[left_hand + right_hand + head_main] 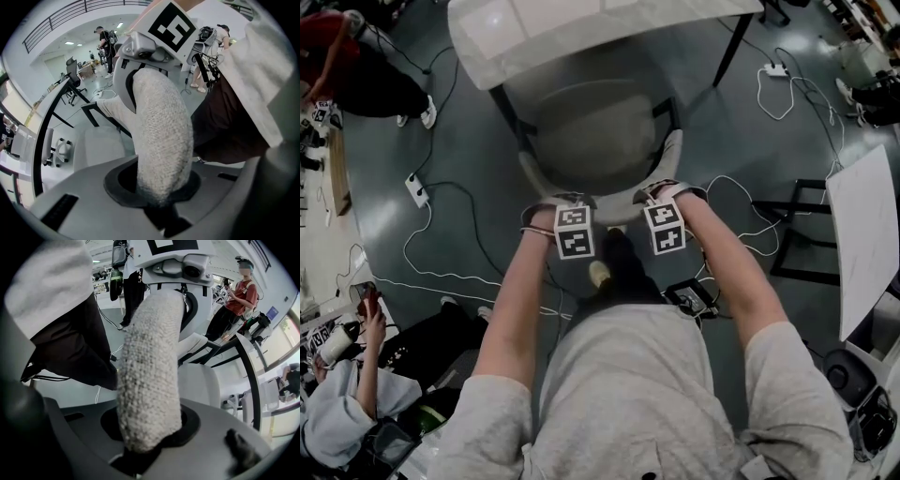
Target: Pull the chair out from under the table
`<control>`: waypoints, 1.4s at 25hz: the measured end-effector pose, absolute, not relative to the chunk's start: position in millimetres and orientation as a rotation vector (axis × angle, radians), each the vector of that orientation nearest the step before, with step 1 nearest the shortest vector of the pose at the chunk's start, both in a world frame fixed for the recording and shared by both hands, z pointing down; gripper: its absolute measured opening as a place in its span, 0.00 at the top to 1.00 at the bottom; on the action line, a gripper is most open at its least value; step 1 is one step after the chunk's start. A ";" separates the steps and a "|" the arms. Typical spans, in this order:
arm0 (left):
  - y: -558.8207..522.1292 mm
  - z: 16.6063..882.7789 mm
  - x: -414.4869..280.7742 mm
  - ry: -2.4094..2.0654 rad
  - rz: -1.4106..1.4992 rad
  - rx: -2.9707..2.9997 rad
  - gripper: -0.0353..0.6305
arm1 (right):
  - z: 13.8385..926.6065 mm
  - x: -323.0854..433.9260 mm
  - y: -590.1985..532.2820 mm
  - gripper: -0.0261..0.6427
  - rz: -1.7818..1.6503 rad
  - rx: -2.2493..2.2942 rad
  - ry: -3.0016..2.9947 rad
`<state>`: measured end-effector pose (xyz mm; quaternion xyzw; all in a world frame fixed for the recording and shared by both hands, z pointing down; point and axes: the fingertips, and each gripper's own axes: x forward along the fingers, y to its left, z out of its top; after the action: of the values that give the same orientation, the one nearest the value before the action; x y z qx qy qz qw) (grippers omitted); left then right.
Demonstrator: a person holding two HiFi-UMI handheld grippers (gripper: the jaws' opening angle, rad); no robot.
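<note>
Presently, we find the left gripper (159, 199) clenched on the top rail of the backrest (161, 140), the knitted grey fabric filling the space between its jaws and pressed on both sides. The right gripper (147, 439) grips the same rail a little further along in the same way, with the fabric wedged between its jaws. Both tools point steeply down, side by side, either side of the middle of the rail, and neither is empty.

Outward from the grip, the chair (600, 150) stands directly in front of the person, its back toward them. Most of the seat (591, 131) is visible in the head view; its far edge lies beneath the near rim of the white table (534, 37).

We judge the task partly done. The grasp is made and the chair appears largely clear of the table, but its front is not yet free. What is left is to draw it further toward the person and let go.

We note loose cables (441, 272) on the floor (459, 141) to either side, and the person's shoe (600, 274) just behind the chair, as possible obstructions to the pull.
</note>
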<state>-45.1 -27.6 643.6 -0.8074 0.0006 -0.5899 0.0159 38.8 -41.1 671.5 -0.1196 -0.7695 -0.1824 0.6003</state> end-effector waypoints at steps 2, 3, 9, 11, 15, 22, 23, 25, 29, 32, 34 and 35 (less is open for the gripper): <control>-24.8 643.6 -45.1 -0.003 -1.834 -2.509 0.82 | 671.2 38.6 -37.5 0.80 -0.418 -0.274 -1.786; -23.0 643.6 -45.5 -0.006 -1.834 -2.508 0.82 | 671.0 38.4 -35.6 0.80 -0.416 -0.272 -1.787; -7.1 643.9 -43.8 -0.020 -1.834 -2.506 0.82 | 671.4 40.7 -19.6 0.80 -0.411 -0.265 -1.784; -2.3 643.9 -42.7 -0.023 -1.833 -2.503 0.82 | 671.5 41.8 -14.4 0.80 -0.408 -0.261 -1.785; 7.1 645.3 -40.0 -0.036 -1.830 -2.500 0.82 | 672.8 44.3 -3.4 0.80 -0.397 -0.255 -1.788; 23.0 646.1 -41.1 -0.050 -1.825 -2.495 0.82 | 673.6 43.1 13.0 0.80 -0.390 -0.241 -1.788; 25.6 646.2 -40.1 -0.050 -1.824 -2.494 0.82 | 673.7 44.1 15.6 0.80 -0.390 -0.240 -1.788; 30.9 646.4 -38.5 -0.051 -1.827 -2.489 0.82 | 673.9 46.0 21.1 0.80 -0.389 -0.238 -1.788; 41.4 644.3 -36.6 -0.058 -1.826 -2.487 0.82 | 672.2 48.0 32.0 0.80 -0.386 -0.236 -1.786; 52.0 643.6 -35.6 -0.061 -1.831 -2.486 0.82 | 671.3 49.3 42.4 0.80 -0.386 -0.238 -1.787; 59.6 644.1 -36.2 -0.062 -1.830 -2.488 0.82 | 671.6 48.9 50.0 0.80 -0.385 -0.238 -1.786; 62.5 644.1 -36.7 -0.063 -1.830 -2.488 0.82 | 671.6 48.6 52.8 0.80 -0.385 -0.235 -1.785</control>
<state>-36.7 62.5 644.1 -0.8050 -0.0203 -0.5923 0.0263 48.6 52.8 671.6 -0.1016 -0.7716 -0.1664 0.6055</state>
